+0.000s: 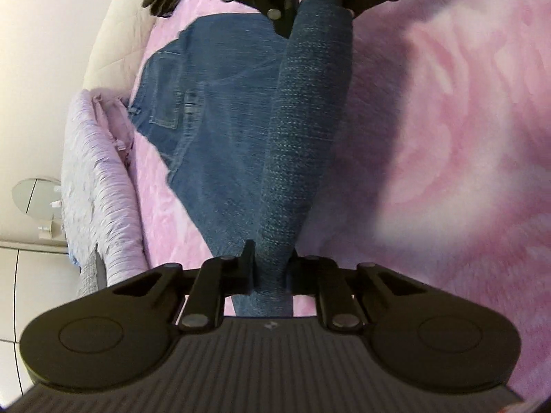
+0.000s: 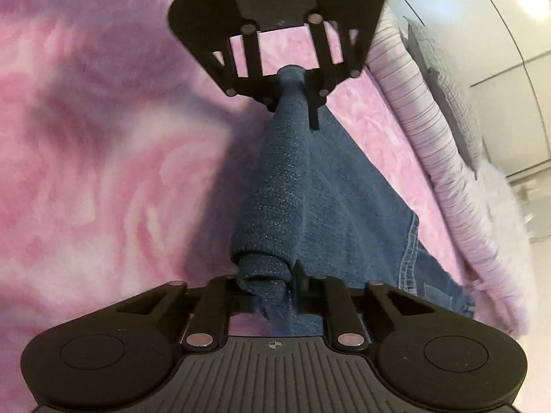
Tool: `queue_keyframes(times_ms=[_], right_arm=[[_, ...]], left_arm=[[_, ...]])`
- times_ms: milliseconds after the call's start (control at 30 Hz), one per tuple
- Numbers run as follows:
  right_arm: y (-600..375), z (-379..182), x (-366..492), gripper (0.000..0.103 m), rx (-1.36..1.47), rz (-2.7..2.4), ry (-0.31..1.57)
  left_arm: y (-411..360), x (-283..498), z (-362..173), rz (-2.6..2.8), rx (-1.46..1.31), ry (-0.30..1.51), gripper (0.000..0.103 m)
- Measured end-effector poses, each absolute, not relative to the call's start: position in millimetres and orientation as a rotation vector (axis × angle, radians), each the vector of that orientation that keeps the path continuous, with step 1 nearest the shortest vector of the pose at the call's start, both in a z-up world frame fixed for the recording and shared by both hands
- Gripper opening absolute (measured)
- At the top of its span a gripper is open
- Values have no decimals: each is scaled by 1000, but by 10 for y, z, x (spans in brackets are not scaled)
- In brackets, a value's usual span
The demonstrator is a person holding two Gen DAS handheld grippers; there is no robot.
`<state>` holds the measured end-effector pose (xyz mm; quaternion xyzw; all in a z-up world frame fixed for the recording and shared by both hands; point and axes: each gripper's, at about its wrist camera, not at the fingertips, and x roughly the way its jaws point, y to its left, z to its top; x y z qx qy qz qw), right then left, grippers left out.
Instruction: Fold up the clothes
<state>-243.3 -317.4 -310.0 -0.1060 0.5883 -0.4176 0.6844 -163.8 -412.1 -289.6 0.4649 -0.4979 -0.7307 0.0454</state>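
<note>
The jeans (image 1: pixel 224 103) hang stretched between the two tools above the pink blanket (image 1: pixel 447 120) of the bed. In the left wrist view the left tool (image 1: pixel 270 272) is clamped on a bunched band of denim at 6 o'clock, and the right tool (image 1: pixel 316 3) pinches the other end of the same band at 12 o'clock. From the right wrist view the picture reverses: the right tool (image 2: pixel 272 285) bites a rolled wad of cloth at 6 o'clock, the left tool (image 2: pixel 292 86) at 12. The rest of the jeans, pocket and seams showing, sags off towards the striped pillows (image 1: pixel 100 179) at 9 o'clock in the left view.

The trouble I would expect is in the grips. Each tool holds a thick, rolled bundle rather than a flat edge, so a layer could slip out of the wad if the span is pulled tighter, and the heavy hanging part would drag it down unevenly. The band between the tools also looks twisted; laid down like that, it would set a crooked crease. And the loose side hangs close to the pillows, where it could catch or drape over them and spoil the lie. How far the folding has got, I cannot tell from here.
</note>
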Motion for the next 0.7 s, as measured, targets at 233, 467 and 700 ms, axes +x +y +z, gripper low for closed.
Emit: queue_keyframes(times_ms=[233, 467, 700], right_arm=[[-2937, -2484, -2152, 12, -91, -881, 1202], [-2825, -1764, -1966, 12, 167, -788, 983], [-3452, -1099, -2956, 12, 446, -848, 722]], left_arm=[[-3805, -1099, -2233, -2251, 1521, -1458, 11], [-3721, -898, -1585, -2250, 1629, -1318, 12], [-4278, -1986, -800, -2337, 1560, -1164, 14]])
